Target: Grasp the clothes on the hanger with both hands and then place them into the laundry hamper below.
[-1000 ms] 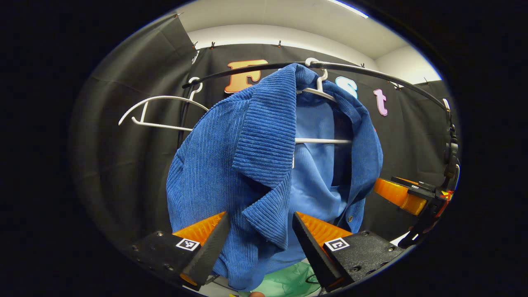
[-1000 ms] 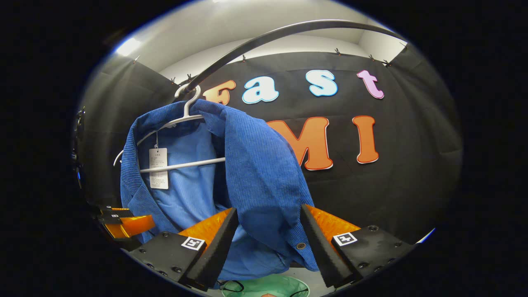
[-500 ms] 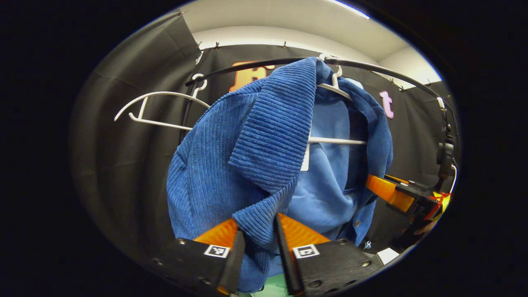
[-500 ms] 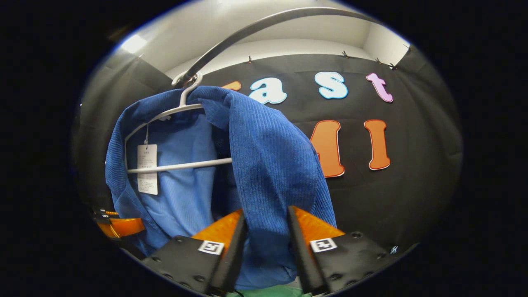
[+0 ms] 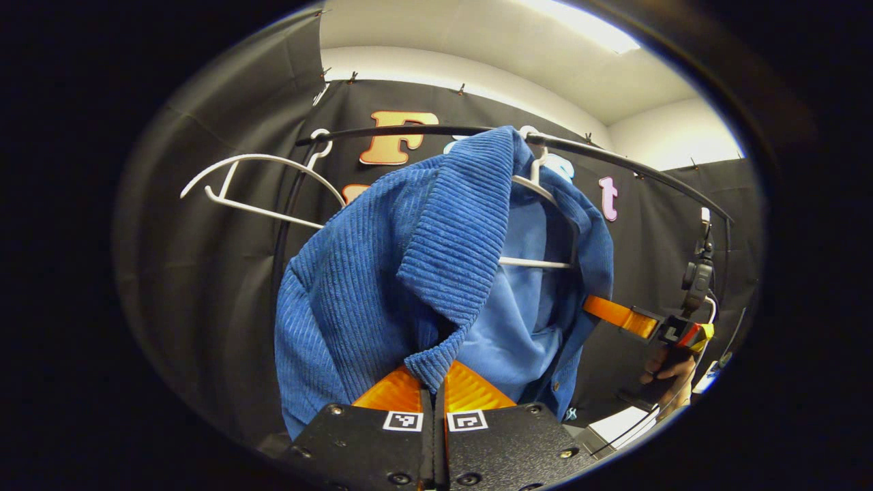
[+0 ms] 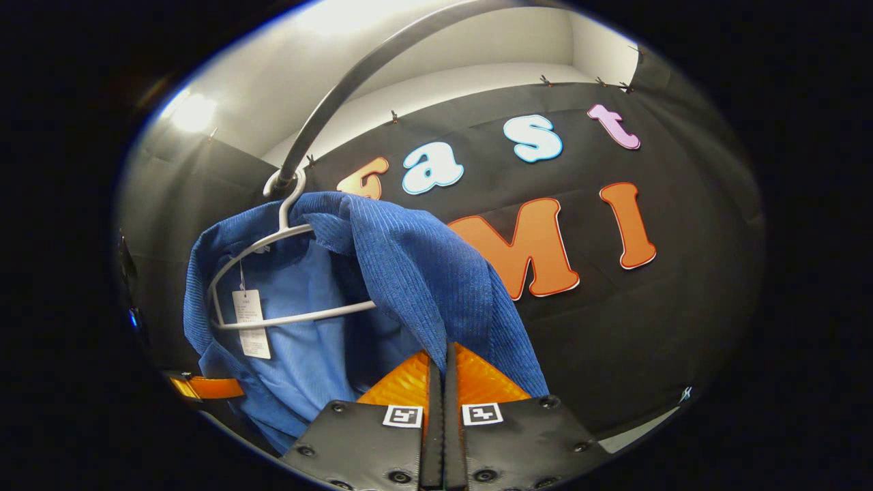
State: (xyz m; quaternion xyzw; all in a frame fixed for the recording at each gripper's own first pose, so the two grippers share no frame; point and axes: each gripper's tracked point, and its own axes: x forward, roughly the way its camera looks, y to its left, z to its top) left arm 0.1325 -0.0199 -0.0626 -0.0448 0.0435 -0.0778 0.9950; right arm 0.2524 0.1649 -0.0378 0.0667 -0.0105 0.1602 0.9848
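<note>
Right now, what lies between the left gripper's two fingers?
In the left gripper view, the left gripper pinches the lapel tip of the blue corduroy jacket, which hangs on a white hanger.

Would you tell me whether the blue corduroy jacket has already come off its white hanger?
No, the blue corduroy jacket hangs draped over the white hanger.

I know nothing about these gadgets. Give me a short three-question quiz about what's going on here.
1. True or false: the blue jacket hangs on a white hanger on the rail.
2. The left gripper is: A) open, B) shut on the jacket's front edge, C) shut on the rail.
3. Fill in: beside the jacket hangs an empty white ____.

Key: 1 true; 2 B; 3 hanger. The right gripper is shut on the jacket too.
</note>
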